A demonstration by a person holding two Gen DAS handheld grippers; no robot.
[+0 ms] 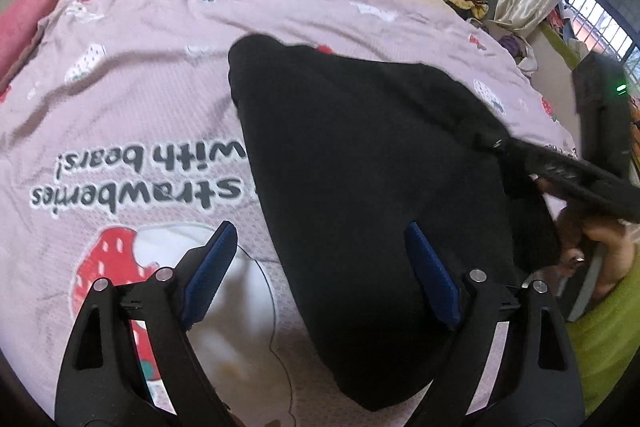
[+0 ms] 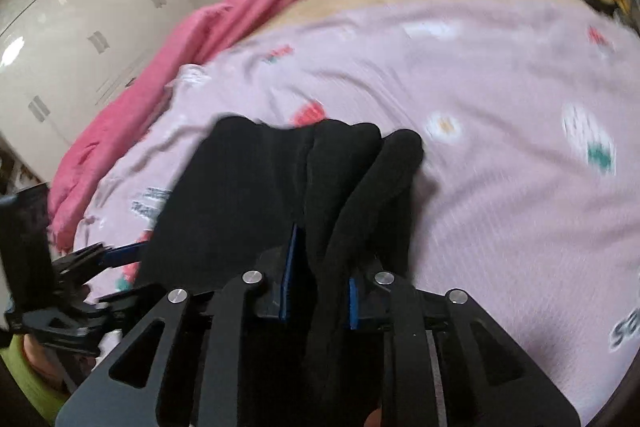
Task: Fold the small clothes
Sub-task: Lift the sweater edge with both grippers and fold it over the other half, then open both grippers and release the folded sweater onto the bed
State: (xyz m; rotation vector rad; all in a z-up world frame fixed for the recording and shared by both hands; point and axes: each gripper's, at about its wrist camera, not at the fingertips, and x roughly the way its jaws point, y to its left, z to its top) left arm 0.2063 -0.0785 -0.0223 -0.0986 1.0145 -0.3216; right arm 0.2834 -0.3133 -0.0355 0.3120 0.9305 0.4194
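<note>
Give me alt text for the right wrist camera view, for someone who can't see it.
The right gripper is shut on a bunched fold of a black garment, which trails forward over a pale pink bedspread printed with strawberries. The left gripper shows at the left edge, and a bright pink blanket lies beyond.

Both units: left hand-held gripper (image 1: 320,263) and right hand-held gripper (image 2: 320,291) have black skeletal arms, silver pivot screws, blue ribbed pads (image 1: 214,273); person's sleeve (image 1: 600,339) lime green.

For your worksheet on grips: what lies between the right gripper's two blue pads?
A bunched fold of the black garment, pinched in the right gripper, seen in the right wrist view.
</note>
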